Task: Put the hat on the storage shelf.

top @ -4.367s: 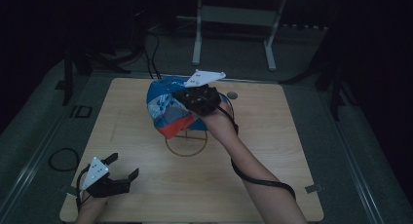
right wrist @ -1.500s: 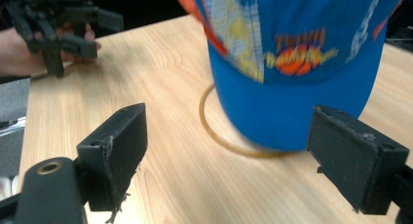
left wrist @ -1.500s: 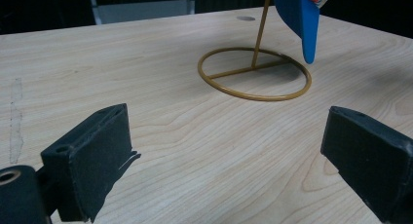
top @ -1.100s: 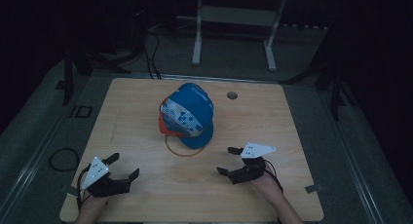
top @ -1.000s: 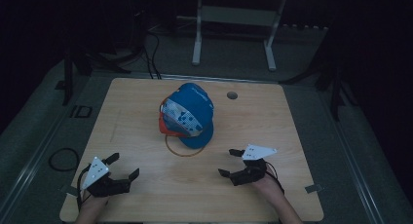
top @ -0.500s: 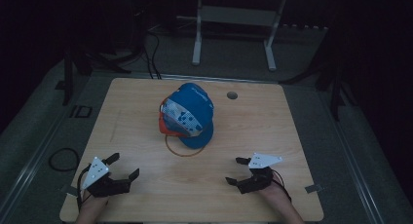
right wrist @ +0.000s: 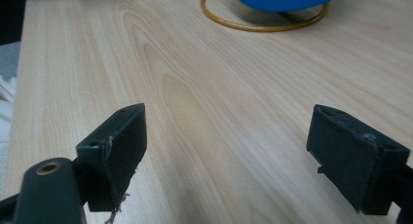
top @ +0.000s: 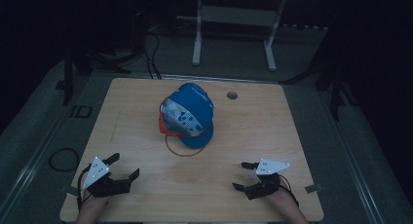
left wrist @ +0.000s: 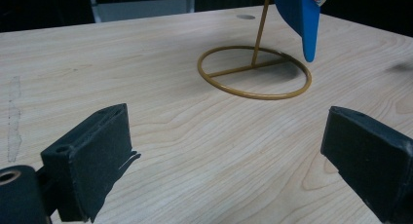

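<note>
Centrally on the worktop [top: 272, 121], a blue cap [top: 192, 112] is carried by what seems a gold wire stand [left wrist: 254, 70]. Left gripper [top: 119, 169] and right gripper [top: 245, 176] are held spread and empty near the front edge.

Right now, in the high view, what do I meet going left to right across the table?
left gripper with jaws open → blue cap on its gold wire stand → round hole in the tabletop → right gripper with jaws open.
</note>
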Available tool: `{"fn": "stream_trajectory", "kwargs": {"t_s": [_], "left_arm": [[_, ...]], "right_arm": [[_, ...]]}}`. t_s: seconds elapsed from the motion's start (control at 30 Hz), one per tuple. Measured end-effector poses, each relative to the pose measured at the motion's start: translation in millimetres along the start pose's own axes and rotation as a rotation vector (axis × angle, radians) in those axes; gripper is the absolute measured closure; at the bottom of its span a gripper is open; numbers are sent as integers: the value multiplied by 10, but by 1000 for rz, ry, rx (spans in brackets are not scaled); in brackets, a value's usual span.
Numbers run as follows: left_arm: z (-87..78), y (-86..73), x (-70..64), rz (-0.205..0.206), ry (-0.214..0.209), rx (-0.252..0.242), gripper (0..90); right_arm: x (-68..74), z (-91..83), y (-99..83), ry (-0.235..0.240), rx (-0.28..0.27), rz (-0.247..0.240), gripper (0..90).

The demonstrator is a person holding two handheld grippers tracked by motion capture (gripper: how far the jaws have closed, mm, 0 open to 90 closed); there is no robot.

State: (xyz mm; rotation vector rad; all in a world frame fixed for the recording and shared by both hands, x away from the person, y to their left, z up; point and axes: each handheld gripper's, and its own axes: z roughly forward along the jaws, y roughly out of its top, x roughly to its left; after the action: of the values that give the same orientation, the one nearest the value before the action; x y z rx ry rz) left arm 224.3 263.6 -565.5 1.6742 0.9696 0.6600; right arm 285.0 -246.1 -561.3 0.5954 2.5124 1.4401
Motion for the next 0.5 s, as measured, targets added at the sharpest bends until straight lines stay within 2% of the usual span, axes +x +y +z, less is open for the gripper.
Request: {"fn": "stream_trajectory", "kwargs": {"t_s": [0.03,0.07,0.17,0.27,0.37,0.4,0.5], "left_arm": [[1,-1,-1,1,1,3,48],[0,-1,0,0,-1,1,48],[0,-1,-3,2,-1,2,48],[-1,-2,-3,1,-2,1,48],[-1,-3,-1,0,-1,2,48],[-1,-3,-1,0,-1,2,48],[0,-3,-1,-1,-3,0,48]], "right_arm": [[-24,-37,-11,-31,2,-4,148],[-42,-51,-24,-41,-1,0,148],[-85,-85,-54,-49,-9,19,148],[-135,-119,-87,-71,-4,14,148],[-178,-133,-119,-88,-7,35,148],[-201,-141,-132,-92,-11,56,148],[-236,-182,-130,-97,-46,83,148]]}}
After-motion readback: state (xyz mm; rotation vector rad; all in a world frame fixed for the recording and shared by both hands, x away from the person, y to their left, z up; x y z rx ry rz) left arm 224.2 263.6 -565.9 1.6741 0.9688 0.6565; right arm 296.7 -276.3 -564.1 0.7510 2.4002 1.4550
